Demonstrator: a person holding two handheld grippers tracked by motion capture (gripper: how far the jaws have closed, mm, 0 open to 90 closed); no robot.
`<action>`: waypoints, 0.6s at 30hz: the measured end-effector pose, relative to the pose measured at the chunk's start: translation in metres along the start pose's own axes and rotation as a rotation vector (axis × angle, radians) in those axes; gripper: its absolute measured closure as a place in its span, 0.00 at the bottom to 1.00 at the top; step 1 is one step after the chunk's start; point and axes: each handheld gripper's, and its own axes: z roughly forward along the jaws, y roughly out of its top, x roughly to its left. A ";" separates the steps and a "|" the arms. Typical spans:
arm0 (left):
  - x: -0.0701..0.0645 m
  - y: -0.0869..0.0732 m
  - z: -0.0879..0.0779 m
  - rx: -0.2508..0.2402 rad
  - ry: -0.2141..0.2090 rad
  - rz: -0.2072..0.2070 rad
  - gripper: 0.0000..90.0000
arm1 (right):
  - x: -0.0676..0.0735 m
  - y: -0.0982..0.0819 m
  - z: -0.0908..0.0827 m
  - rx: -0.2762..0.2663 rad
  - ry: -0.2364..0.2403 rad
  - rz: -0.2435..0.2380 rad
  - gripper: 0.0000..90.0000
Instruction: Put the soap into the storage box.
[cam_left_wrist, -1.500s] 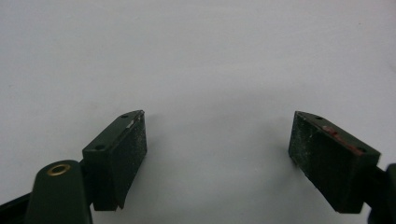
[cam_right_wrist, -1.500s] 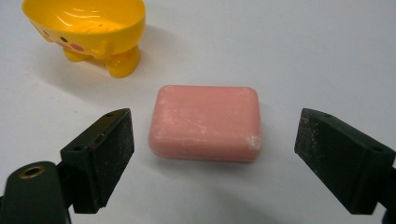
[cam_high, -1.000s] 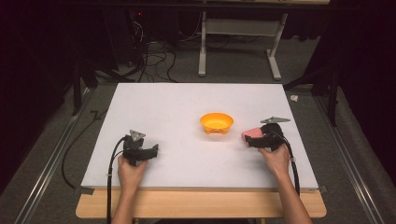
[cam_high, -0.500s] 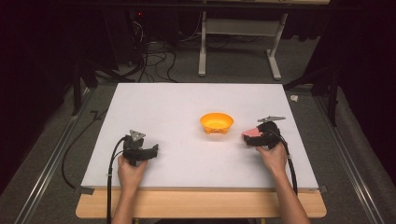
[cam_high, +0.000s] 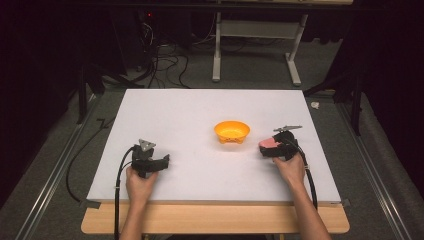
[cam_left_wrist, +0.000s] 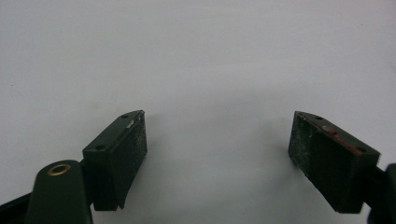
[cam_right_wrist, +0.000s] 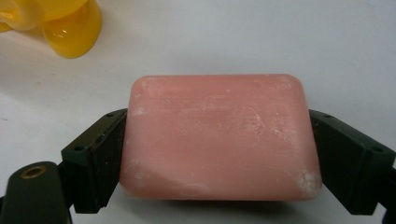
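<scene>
- A pink soap bar (cam_right_wrist: 219, 137) is showing a matt, waxy face, scuffed and dusted with whitish marks.
- The right gripper (cam_right_wrist: 217, 154) pads are looking like dull black plastic.
- A yellow bowl (cam_high: 232, 132) is gleaming like glossy plastic.
- The white table top (cam_high: 200, 110) is lying smooth and matt, edged in pale wood.
- The left gripper (cam_left_wrist: 217, 154) pads are looking rough and speckled.
</scene>
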 end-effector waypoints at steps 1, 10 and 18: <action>0.000 0.000 0.000 0.000 0.000 0.000 0.22 | 0.001 0.000 0.001 0.003 -0.004 -0.001 0.14; 0.000 0.000 0.000 0.000 0.000 0.000 0.22 | 0.000 -0.001 0.001 0.003 0.003 -0.009 0.15; 0.000 0.000 0.000 -0.001 0.000 -0.001 0.22 | 0.000 0.000 0.001 0.005 0.001 0.003 0.15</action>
